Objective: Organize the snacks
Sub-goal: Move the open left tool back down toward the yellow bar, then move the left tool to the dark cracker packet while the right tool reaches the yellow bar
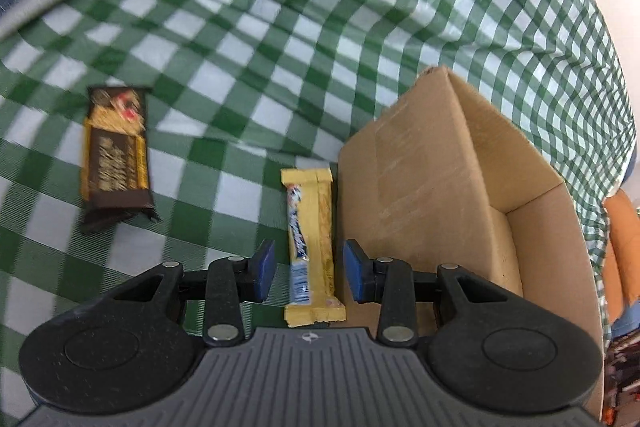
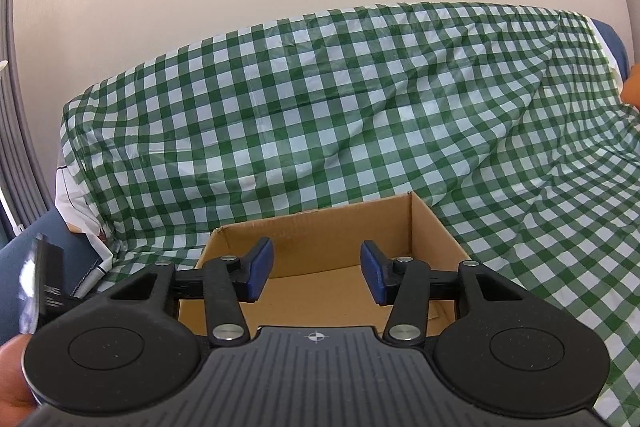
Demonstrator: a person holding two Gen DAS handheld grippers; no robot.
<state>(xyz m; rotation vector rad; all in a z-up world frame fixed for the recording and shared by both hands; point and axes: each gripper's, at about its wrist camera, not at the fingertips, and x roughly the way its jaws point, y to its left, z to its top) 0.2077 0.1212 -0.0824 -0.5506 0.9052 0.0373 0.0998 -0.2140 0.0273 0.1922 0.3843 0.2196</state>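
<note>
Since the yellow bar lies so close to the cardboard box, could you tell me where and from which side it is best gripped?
Grip the yellow bar across its narrow width near mid-length, coming from above. It lies flat, long axis along the left gripper fingers, whose open jaws already straddle it. The cardboard box wall crowds its right edge, so that finger probably needs care.

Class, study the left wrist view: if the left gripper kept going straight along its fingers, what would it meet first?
Most likely the yellow snack bar, which lies lengthwise between the open fingers of the left gripper, beside the cardboard box. Depth is unclear, so it could pass just above the bar.

Matt brown cardboard box [image 1: 420,187]; glossy plastic-looking checked tablecloth [image 1: 280,27]; shiny yellow wrapper bar [image 1: 312,247].
</note>
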